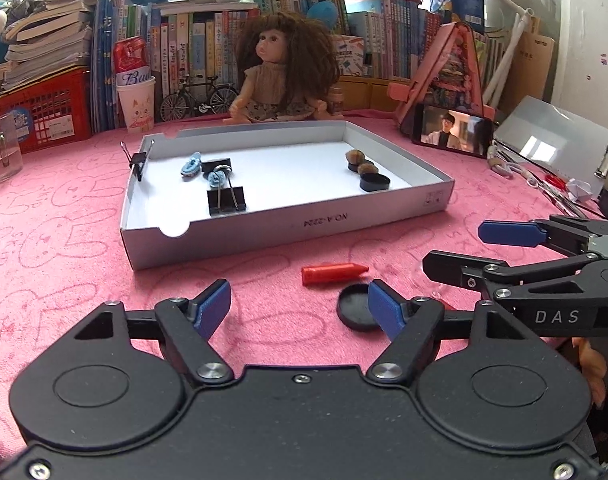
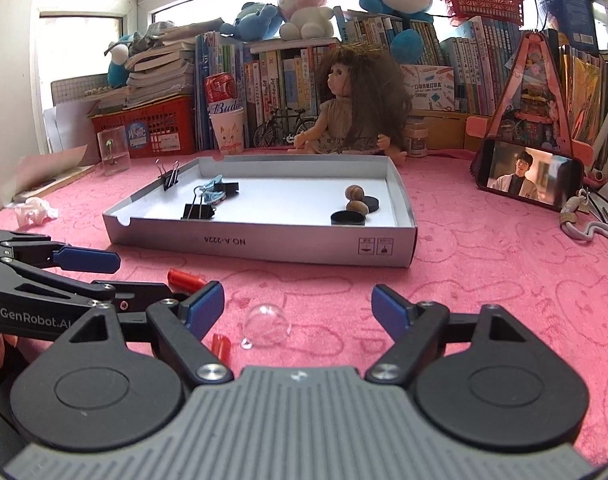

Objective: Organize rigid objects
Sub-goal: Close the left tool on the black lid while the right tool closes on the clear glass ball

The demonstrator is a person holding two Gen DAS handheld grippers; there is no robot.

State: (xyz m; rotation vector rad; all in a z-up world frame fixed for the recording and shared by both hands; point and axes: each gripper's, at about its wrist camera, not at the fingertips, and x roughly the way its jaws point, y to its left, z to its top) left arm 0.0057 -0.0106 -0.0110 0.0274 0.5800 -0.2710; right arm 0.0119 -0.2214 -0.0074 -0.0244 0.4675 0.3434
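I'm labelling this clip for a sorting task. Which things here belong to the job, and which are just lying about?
Job: white tray, orange crayon, black lid, glass ball, binder clip.
Lying about: doll, phone, beer can, model bicycle.

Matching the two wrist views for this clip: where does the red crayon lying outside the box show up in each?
Left wrist: red crayon lies on the pink cloth just ahead of the open left gripper, in front of the white box.
Right wrist: crayon sits lower left, partly hidden behind the left gripper.
Shared landmark: the white box, printed label facing both cameras.
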